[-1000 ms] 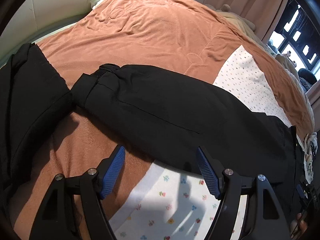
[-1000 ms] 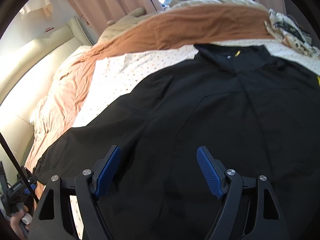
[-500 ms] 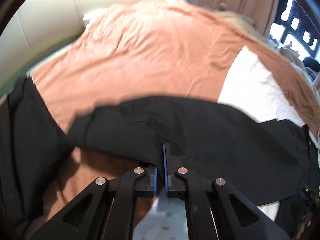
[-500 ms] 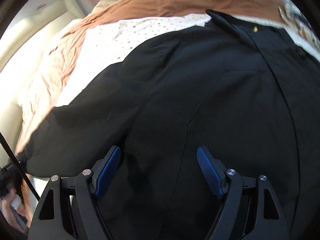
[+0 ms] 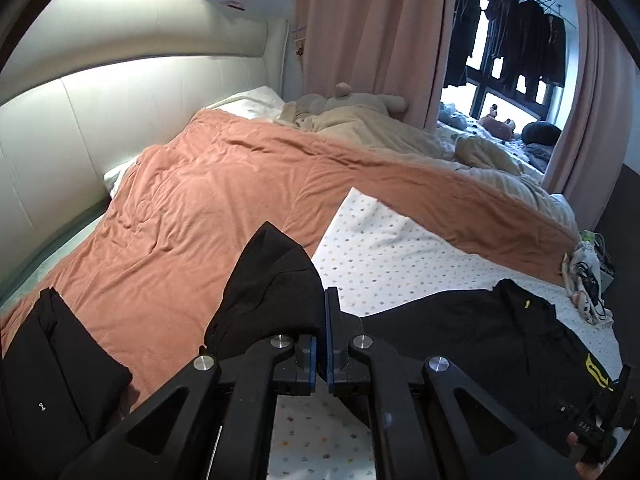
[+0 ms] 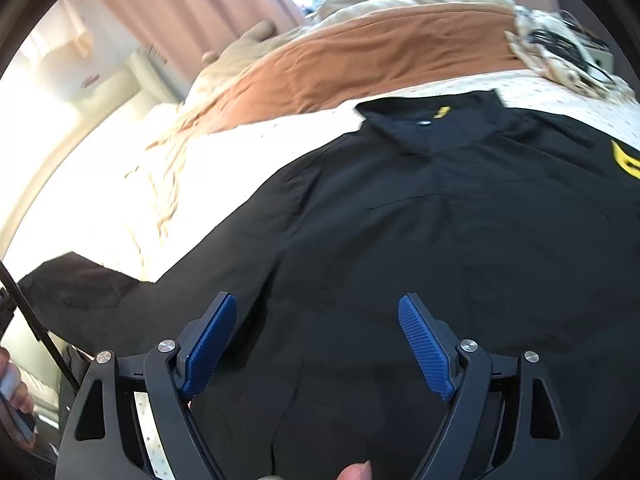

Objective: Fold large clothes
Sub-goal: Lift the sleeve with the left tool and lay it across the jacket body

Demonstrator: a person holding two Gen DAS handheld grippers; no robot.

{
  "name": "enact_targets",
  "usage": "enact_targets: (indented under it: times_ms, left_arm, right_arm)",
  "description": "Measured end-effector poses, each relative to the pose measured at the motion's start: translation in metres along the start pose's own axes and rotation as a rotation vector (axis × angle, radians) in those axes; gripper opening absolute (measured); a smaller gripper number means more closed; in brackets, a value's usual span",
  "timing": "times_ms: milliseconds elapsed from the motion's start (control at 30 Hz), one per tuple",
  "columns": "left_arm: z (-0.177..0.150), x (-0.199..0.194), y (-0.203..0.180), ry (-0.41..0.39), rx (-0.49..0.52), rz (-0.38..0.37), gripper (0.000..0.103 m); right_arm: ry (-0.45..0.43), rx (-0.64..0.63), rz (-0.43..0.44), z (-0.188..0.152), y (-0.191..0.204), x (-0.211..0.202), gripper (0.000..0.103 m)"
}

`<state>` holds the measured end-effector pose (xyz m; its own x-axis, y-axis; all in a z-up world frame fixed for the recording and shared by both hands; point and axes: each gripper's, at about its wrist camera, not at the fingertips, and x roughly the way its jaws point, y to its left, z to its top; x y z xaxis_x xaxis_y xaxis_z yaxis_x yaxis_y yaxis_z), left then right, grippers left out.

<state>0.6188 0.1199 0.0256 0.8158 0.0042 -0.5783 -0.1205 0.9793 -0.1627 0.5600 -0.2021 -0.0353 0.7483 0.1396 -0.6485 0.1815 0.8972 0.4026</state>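
A large black jacket (image 6: 420, 220) with yellow marks lies spread on the bed, collar toward the far side. In the left wrist view its body (image 5: 480, 340) lies at the lower right. My left gripper (image 5: 322, 312) is shut on the jacket's black sleeve (image 5: 272, 284), which is lifted off the bed and bunches up over the left finger. My right gripper (image 6: 316, 340) hovers over the jacket's lower body; its jaws are opening and its blue pads (image 6: 424, 344) press on nothing.
A rust-brown blanket (image 5: 208, 208) covers the bed, with a white dotted sheet (image 5: 392, 252) under the jacket. Another black garment (image 5: 52, 356) lies at the left. A beige duvet (image 5: 380, 132), pink curtains and a window stand beyond. A cluttered cloth (image 6: 560, 48) sits at the far right.
My left gripper closed on the sleeve and rose, lifting it off the bed. My right gripper slid over the jacket and its jaws widened slightly.
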Motion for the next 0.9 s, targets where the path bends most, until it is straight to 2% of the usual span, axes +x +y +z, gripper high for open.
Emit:
enact_targets:
  times_ms: [133, 367, 500, 700, 900]
  left_arm:
    - [0.016, -0.027, -0.043, -0.037, 0.039, -0.061, 0.005]
    - [0.028, -0.064, -0.121, -0.081, 0.12, -0.171, 0.005]
    - [0.031, -0.079, -0.163, -0.097, 0.168, -0.226, 0.005]
    - [0.028, -0.084, -0.228, -0.081, 0.23, -0.323, 0.005]
    - [0.003, -0.058, -0.288, -0.019, 0.273, -0.414, 0.005]
  right_arm:
    - [-0.035, 0.035, 0.01, -0.006, -0.018, -0.017, 0.103]
    - [-0.071, -0.016, -0.019, -0.041, -0.035, -0.064, 0.103]
    - [-0.045, 0.045, -0.005, -0.066, -0.061, -0.081, 0.103]
    - [-0.078, 0.182, 0.001, -0.058, -0.098, -0.095, 0.103]
    - [-0.13, 0.279, -0.034, -0.052, -0.136, -0.111, 0.103]
